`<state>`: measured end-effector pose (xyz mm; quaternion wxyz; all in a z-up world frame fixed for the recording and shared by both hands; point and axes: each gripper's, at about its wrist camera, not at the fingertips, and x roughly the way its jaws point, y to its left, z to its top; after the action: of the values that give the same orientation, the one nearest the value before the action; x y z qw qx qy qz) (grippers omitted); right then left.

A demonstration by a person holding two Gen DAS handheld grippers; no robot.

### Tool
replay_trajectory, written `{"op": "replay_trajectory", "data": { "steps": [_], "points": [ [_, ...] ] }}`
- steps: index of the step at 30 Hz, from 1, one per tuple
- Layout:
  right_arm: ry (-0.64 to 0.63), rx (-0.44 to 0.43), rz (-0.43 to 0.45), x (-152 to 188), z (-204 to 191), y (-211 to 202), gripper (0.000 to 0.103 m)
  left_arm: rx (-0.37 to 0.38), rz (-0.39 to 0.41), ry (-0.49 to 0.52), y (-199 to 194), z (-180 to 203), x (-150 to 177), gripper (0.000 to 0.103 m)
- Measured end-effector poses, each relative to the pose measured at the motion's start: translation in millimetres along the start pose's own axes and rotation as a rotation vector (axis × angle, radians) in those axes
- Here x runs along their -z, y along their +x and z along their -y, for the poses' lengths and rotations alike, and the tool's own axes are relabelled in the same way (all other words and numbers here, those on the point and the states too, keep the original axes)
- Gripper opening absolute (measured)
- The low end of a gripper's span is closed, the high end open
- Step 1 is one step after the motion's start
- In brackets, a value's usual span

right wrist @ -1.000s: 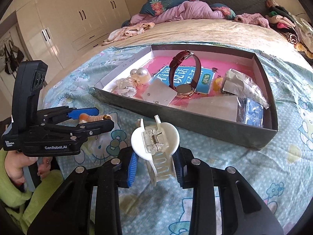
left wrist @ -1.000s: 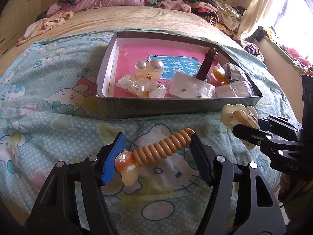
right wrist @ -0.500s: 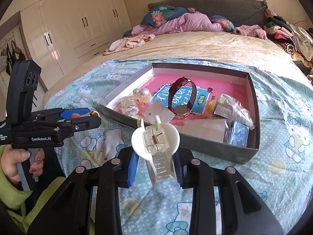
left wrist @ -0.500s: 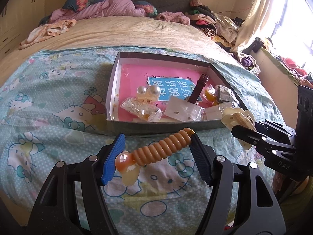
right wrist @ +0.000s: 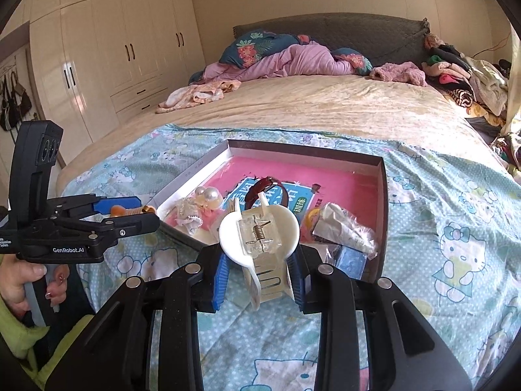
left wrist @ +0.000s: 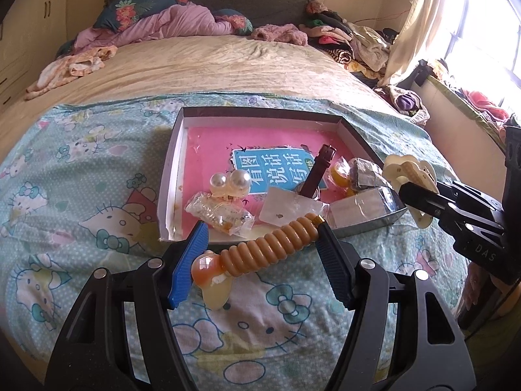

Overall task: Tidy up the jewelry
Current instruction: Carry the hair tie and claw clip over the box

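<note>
Here, both grippers hang over the patterned bedsheet (left wrist: 81,195), just short of the shallow box (left wrist: 169,176). Left gripper (left wrist: 260,254): jaws part-open, clamped end to end on a ribbed tan hair clip (left wrist: 273,244) with an amber bead. Right gripper (right wrist: 259,270): jaws narrow, pinching a white claw clip (right wrist: 260,231) upright. Inside the box, on a pink booklet (left wrist: 260,143): a brown-strapped watch (left wrist: 319,172), a pearl piece (left wrist: 231,181), and several clear packets (left wrist: 219,213).
</note>
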<state>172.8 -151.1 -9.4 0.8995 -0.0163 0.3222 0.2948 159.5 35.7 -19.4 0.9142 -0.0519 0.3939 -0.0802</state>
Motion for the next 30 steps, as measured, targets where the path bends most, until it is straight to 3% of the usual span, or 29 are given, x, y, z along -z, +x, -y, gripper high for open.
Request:
{"op": "replay_trajectory", "data": {
  "steps": [17,30],
  "points": [
    [0.024,0.075,0.044,-24,27,4,0.030,0.006,-0.012,0.028,27,9,-26,0.059],
    [0.057,0.102,0.024,-32,40,24,0.030,0.004,-0.051,0.017,54,5,-32,0.059]
  ]
}}
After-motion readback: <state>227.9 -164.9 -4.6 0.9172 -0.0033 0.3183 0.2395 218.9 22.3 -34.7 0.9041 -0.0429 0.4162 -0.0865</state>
